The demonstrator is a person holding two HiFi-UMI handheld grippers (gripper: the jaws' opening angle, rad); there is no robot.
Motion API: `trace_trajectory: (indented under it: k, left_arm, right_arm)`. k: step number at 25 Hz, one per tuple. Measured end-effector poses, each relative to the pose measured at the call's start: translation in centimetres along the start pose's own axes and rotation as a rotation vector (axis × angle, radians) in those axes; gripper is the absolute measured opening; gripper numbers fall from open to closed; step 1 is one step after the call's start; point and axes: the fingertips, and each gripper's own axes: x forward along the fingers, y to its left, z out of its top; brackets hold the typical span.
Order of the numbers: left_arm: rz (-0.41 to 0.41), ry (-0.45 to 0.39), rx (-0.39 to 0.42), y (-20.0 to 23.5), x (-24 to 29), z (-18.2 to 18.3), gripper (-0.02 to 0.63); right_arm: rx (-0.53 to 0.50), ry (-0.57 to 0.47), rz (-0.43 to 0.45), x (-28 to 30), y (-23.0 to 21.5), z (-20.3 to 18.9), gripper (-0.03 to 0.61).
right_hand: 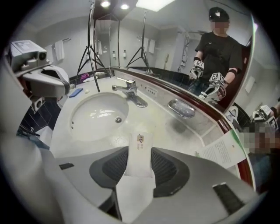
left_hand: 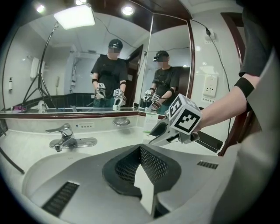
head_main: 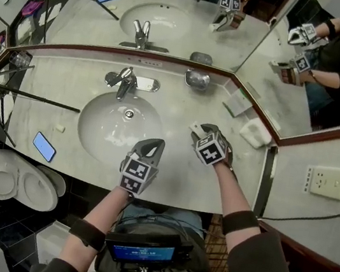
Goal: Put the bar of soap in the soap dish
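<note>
Your right gripper (head_main: 200, 134) has its jaws clenched on the soap (right_hand: 140, 151) – a flat white wrapped bar with a small printed mark near its far end; the bar stands lengthwise between the two dark pads and sticks out past them. Seen from the head view, that gripper hangs over the surface (head_main: 62, 88) just right of the basin (head_main: 101, 132), angled downward; in the left gripper view its tips look clear of the surface.

The dish (head_main: 197, 78) sits at the back of the surface, against the mirror (head_main: 177, 17) and right of the tap (head_main: 126, 81); it is well apart from the soap, and nothing lies in it that you can make out. A folded card (head_main: 237, 103) stands just right of the dish, in the corner where the mirror bends.

Your left gripper (head_main: 152, 147) has its jaws fully together with nothing between them; it sits at the near rim of the basin, beside the right gripper but not touching it, pointed toward the tap.

A phone (head_main: 44, 146) lies flat on the surface at the near left – far from both grippers.
</note>
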Motion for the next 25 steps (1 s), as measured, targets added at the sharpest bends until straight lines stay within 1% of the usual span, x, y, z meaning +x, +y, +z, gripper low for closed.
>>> trace_trajectory:
  k: [4,7,10,13,16,19,22,25]
  left_arm:
    - [-0.014,-0.007,0.02,0.0,0.2,0.8,0.002]
    - [-0.022,-0.018,0.03,0.0,0.4,1.5,0.002]
    - [-0.032,-0.022,0.05,-0.2,0.7,2.0,0.002]
    - [-0.04,-0.02,0.063,-0.5,0.9,2.2,0.002]
    - [-0.046,-0.014,0.07,-1.1,1.1,2.1,0.002]
    - [-0.049,-0.01,0.073,-1.8,1.4,1.9,0.002]
    - [-0.048,-0.01,0.072,-2.3,1.7,2.0,0.002]
    - [-0.042,-0.008,0.07,-2.5,2.3,2.1,0.002]
  right_arm:
    - [0.076,-0.113,-0.028,-4.1,-0.2,1.4,0.181]
    - [0.145,-0.203,-0.052,-7.0,-0.2,1.5,0.183]
    - [0.222,-0.286,-0.077,-9.4,-0.1,0.6,0.183]
    - [0.288,-0.34,-0.1,-10.8,0.0,-1.2,0.183]
    - [0.338,-0.365,-0.112,-12.1,0.5,-2.6,0.181]
    - [0.35,-0.367,-0.121,-12.6,0.6,-3.8,0.181]
    - [0.32,-0.344,-0.126,-12.6,0.5,-4.3,0.181]
    - [0.267,-0.324,-0.12,-12.9,0.1,-2.8,0.183]
